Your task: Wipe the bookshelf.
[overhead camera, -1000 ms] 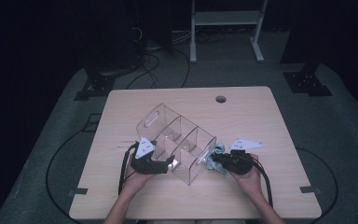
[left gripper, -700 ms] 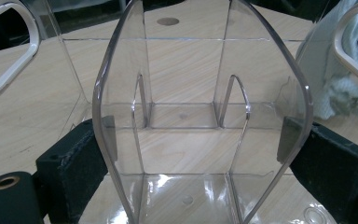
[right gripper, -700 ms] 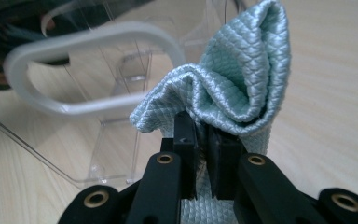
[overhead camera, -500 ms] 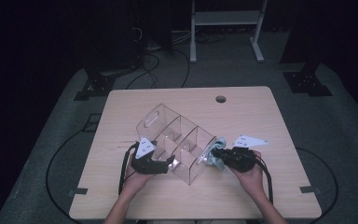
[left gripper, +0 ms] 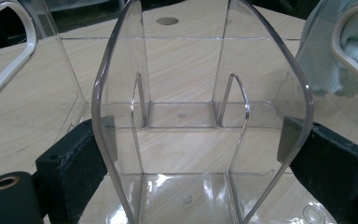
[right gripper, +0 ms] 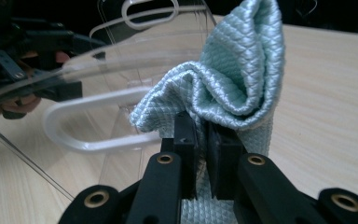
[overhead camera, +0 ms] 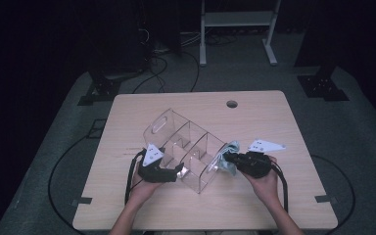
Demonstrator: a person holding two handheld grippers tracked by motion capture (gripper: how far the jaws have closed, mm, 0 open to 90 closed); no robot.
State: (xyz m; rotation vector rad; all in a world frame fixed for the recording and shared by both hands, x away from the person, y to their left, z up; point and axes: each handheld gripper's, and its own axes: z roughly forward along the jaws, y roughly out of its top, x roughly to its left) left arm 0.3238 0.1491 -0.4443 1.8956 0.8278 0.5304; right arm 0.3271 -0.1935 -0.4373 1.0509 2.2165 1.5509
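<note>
A clear plastic organizer with dividers and handle slots lies at an angle in the middle of the table. My left gripper is shut on its near end. In the left gripper view the two pads press from outside on the organizer's curved walls. My right gripper is shut on a light blue quilted cloth, held against the organizer's right end. In the right gripper view the bunched cloth rises above the closed jaws of that gripper, beside the organizer's white-edged handle slot.
The wooden table has a round cable hole near its far edge. Cables run over the grey floor at the left and right. A white frame stands beyond the table.
My right gripper has shifted slightly to the right with the cloth. The left gripper and the organizer have stayed where they were.
</note>
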